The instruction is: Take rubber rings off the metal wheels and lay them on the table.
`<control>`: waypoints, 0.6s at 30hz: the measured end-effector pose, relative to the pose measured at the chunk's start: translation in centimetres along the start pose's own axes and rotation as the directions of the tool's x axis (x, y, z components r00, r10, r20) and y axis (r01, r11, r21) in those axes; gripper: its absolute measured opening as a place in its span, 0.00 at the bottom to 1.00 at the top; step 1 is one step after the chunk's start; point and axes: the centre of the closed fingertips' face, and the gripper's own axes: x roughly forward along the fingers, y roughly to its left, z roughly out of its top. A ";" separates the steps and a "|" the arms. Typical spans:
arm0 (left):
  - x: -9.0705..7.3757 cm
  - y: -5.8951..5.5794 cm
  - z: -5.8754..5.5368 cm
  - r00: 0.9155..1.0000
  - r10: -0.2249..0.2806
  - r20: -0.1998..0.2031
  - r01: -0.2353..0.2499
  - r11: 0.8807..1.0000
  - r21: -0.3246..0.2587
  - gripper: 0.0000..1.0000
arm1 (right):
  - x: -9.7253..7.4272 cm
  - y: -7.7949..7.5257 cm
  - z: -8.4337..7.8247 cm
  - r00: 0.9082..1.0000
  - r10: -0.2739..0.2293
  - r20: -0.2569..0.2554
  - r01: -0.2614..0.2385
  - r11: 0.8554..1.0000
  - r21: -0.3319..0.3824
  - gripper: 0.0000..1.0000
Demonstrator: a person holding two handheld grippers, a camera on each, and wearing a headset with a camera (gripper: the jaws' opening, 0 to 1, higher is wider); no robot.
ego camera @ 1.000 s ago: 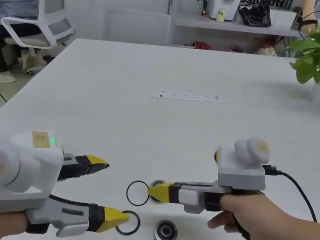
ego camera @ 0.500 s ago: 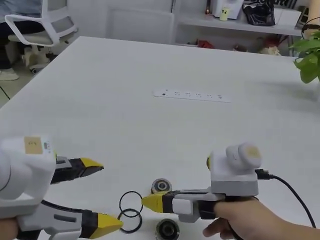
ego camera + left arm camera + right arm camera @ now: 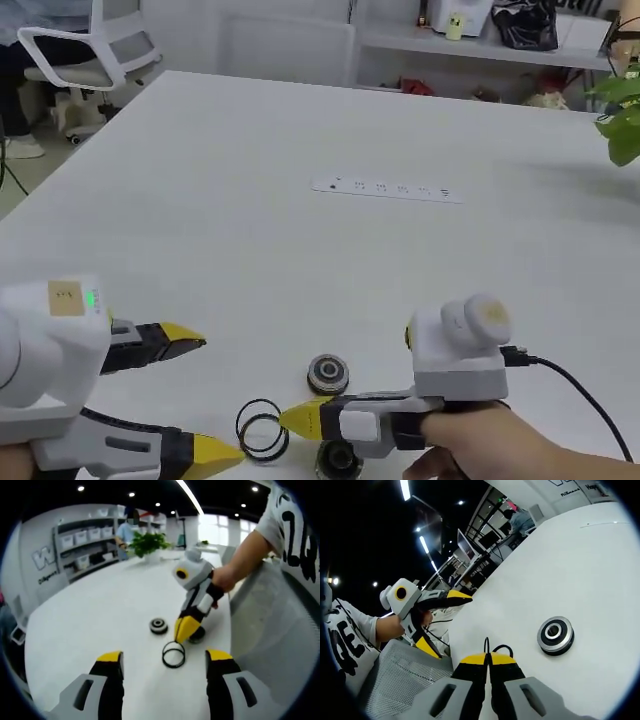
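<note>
Two thin black rubber rings (image 3: 262, 430) overlap on the white table (image 3: 300, 260), also seen as rings (image 3: 173, 655). My right gripper (image 3: 292, 418) is shut, its yellow tip at the rings' edge; in its own view the right gripper (image 3: 488, 657) pinches a thin black ring (image 3: 501, 649). One metal wheel (image 3: 328, 372) lies flat just beyond, seen too as wheel (image 3: 555, 632) and wheel (image 3: 158, 626). A second wheel (image 3: 338, 458) is half hidden under the right gripper (image 3: 186, 629). My left gripper (image 3: 207, 395) stands open, left of the rings, with nothing between its fingers (image 3: 110, 659).
A white power strip (image 3: 385, 188) lies mid-table. The right gripper's cable (image 3: 575, 385) trails to the right. An office chair (image 3: 80, 50) stands beyond the far left corner, a plant (image 3: 622, 110) at the far right. The table's near edge is close to both hands.
The right gripper has drawn back towards me and to the left, bringing one ring over the other. The wheel that was behind its tip now shows. The left gripper stays open.
</note>
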 end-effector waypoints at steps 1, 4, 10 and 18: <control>0.0 0.0 0.0 1.000 0.000 -0.001 0.000 1.000 -0.001 0.67 | 0.0 0.0 -0.1 1.000 -0.001 -0.001 0.001 1.000 0.004 0.00; 0.0 0.0 -0.1 1.000 0.000 -0.002 0.000 1.000 -0.002 0.67 | 0.1 -0.1 -0.2 1.000 -0.002 -0.003 0.002 1.000 0.011 0.00; 0.0 -0.1 -0.3 1.000 -0.002 -0.014 0.002 1.000 0.003 0.67 | 0.2 -0.3 -0.5 1.000 -0.001 -0.011 0.002 1.000 0.030 0.00; 0.1 -0.3 -0.4 1.000 -0.006 -0.018 0.006 1.000 -0.006 0.66 | 0.2 -0.7 -0.7 1.000 -0.009 -0.013 0.009 0.999 0.036 0.00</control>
